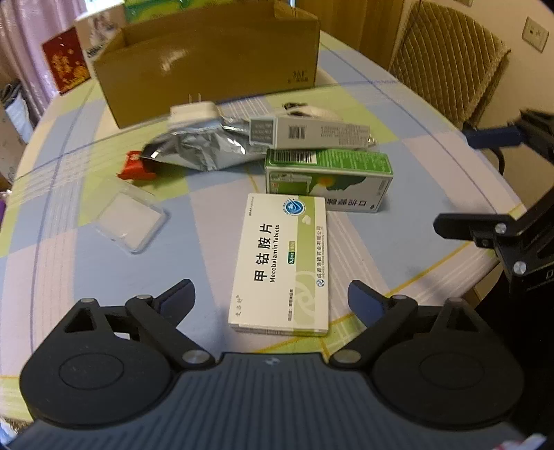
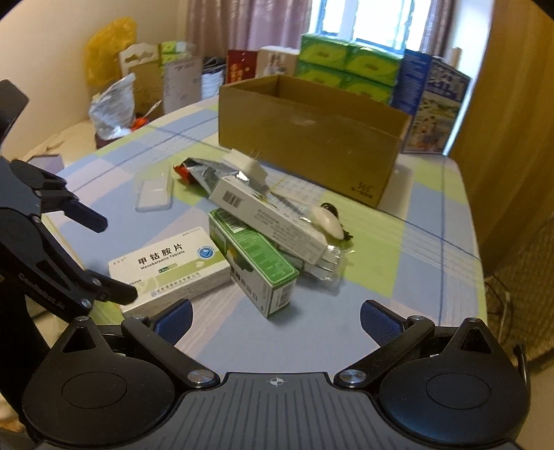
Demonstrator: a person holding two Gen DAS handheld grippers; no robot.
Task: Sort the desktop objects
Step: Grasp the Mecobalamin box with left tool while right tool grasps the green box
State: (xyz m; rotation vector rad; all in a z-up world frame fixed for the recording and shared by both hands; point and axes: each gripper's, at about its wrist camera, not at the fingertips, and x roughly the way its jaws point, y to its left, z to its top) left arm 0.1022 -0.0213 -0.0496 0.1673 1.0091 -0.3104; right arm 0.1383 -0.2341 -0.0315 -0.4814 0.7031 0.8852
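Hovering low, both grippers' fingers [image 1: 183, 294] spread wide, empty, flanking the tablet box [image 1: 282, 263].

Three medicine cartons [image 1: 280, 263], one foil pouch [image 1: 197, 149], one clear plastic case [image 1: 130, 221], one cardboard box [image 1: 211, 59], one white charger [image 1: 194, 112].

Daylight reaches me from the window [image 2: 360, 20] far ahead of my right fingers, blown out to near white. The room is otherwise moderately lit, with a warm yellowish cast on the walls. Shadows under the medicine boxes are soft and short. A pale glare patch sits on the front wall of the cardboard box [image 1: 173, 62], and the foil pouch [image 1: 194, 149] ahead of my left fingers glints. Both fisheye views bow straight lines hard near the edges, with black corners. Far objects look soft and slightly smeared; the Mecobalamin Tablets box [image 1: 280, 263] between my left fingers reads sharply.
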